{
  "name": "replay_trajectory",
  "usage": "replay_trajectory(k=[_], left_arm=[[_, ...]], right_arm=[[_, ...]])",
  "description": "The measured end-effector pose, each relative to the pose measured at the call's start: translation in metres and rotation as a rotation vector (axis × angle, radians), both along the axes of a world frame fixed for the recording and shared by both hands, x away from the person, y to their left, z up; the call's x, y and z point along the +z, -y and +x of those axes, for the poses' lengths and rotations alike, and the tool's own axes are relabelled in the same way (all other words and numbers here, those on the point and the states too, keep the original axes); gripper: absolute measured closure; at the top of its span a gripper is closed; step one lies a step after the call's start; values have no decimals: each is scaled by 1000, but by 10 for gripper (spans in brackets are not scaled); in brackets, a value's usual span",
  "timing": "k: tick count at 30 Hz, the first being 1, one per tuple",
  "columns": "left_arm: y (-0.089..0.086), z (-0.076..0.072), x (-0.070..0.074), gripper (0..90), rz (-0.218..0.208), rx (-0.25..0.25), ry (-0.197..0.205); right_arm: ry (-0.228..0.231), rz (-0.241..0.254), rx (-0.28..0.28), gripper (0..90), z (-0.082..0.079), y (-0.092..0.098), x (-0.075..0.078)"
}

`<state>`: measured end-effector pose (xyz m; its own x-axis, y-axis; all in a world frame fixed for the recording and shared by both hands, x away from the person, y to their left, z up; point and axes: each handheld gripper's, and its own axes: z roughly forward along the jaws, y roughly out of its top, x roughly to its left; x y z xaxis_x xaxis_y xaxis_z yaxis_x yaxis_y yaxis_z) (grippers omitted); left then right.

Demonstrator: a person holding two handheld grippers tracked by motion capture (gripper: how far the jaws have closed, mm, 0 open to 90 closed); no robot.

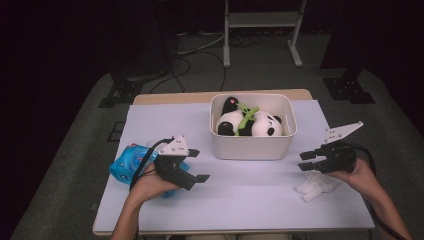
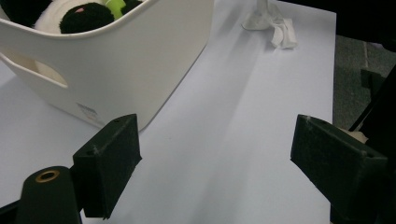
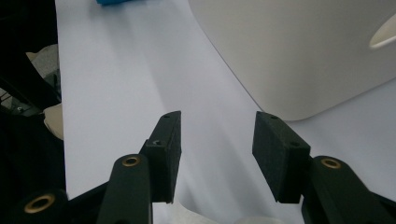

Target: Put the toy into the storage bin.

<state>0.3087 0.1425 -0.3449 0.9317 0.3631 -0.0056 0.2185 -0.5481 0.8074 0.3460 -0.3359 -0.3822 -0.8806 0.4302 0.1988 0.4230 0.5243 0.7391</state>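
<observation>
Right gripper [image 1: 306, 161] jaws wide, empty, hovering just above crumpled white cloth [image 1: 314, 187], soft, lumpy, lying directly beneath and slightly toward person; right hand nearer. Left gripper [image 1: 197, 165] jaws wide, empty, beside glossy blue toy [image 1: 126, 162]. Smooth white bin [image 1: 252, 146] between, plush pandas [image 1: 250, 123] inside. Pale tabletop [image 1: 240, 195].
</observation>
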Motion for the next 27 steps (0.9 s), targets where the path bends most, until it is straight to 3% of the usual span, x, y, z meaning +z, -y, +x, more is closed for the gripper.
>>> replay_trajectory(k=[15, 27], left_arm=[[1, -1, 0, 148, 0, -6, -1], [2, -1, 0, 148, 1, -8, -2]], right_arm=[[-19, 21, -23, 506, -12, 8, -17], [-27, 22, -29, 502, -15, 9, -22]])
